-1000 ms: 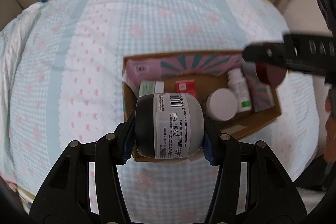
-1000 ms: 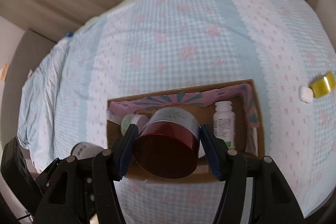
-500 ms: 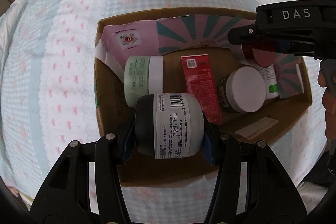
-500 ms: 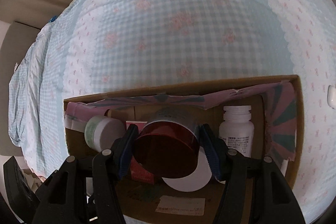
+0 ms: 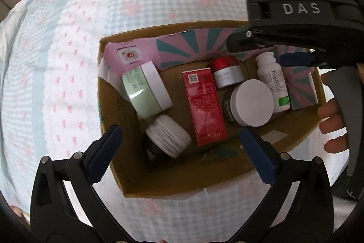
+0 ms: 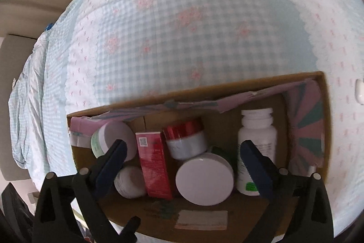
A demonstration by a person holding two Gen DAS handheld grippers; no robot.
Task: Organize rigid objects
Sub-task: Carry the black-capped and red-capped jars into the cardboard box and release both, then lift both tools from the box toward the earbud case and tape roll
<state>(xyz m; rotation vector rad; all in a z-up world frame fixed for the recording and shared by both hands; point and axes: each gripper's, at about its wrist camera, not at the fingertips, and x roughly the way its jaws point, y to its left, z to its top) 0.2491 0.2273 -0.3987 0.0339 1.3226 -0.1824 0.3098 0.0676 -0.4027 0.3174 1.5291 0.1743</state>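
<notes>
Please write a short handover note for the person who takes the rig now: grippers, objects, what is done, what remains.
Left gripper: open, jaws just opened, nothing between them.
Right gripper: open, jaws just opened, empty.
Brown cardboard box on the checked bedcover holds the dark jar with white label, the red-lidded jar, green jar, red carton, white-lidded jar and white bottle.
Done: both jars released into the box.
Left: a small white object lies outside the box.

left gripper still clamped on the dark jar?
No: the left gripper stands open and empty, and the dark jar lies on its side in the cardboard box.
</notes>
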